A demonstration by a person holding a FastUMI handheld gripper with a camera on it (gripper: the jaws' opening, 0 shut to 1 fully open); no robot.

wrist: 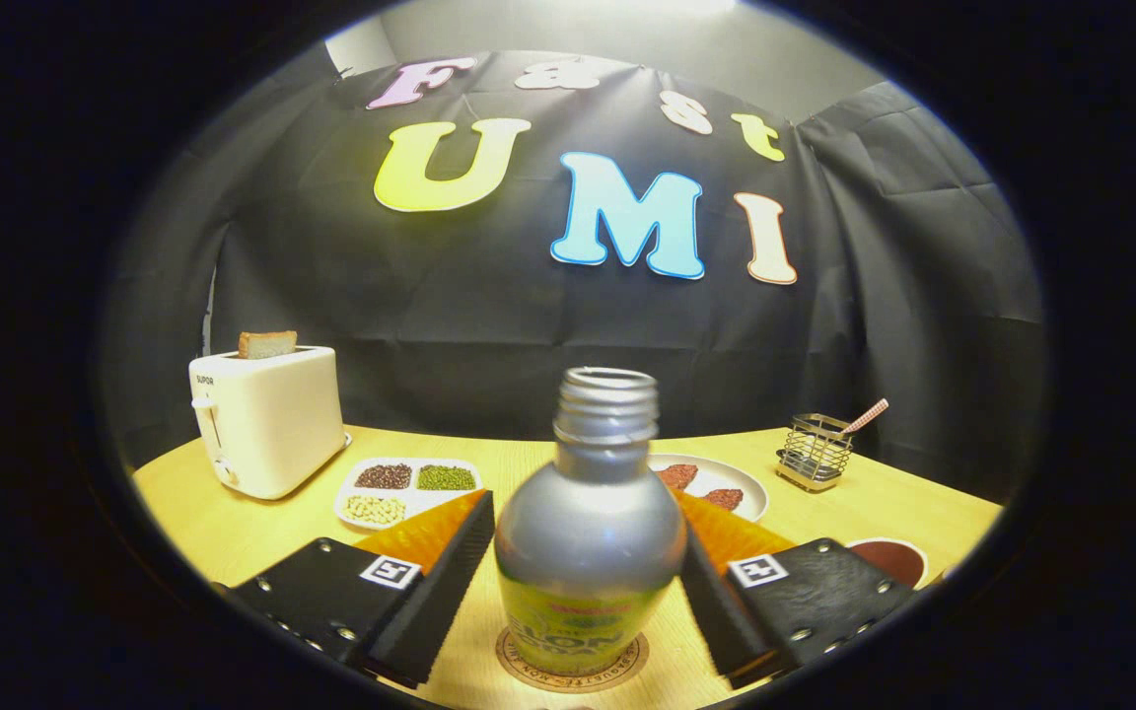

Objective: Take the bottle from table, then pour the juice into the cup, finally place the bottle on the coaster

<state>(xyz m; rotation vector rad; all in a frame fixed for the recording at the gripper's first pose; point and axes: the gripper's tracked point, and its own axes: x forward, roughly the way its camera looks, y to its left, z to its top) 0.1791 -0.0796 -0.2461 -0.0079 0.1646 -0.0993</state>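
A silver bottle with a green and yellow label and an open, capless neck stands upright on a round cork coaster on the wooden table. My gripper holds it: the left finger and the right finger press on the bottle's two sides at its wide shoulder. A white cup with dark liquid inside sits to the right, just beyond the right finger.
A white toaster with a slice of bread stands at the back left. A divided tray of beans and a white plate with reddish food lie beyond the bottle. A wire holder stands at the back right.
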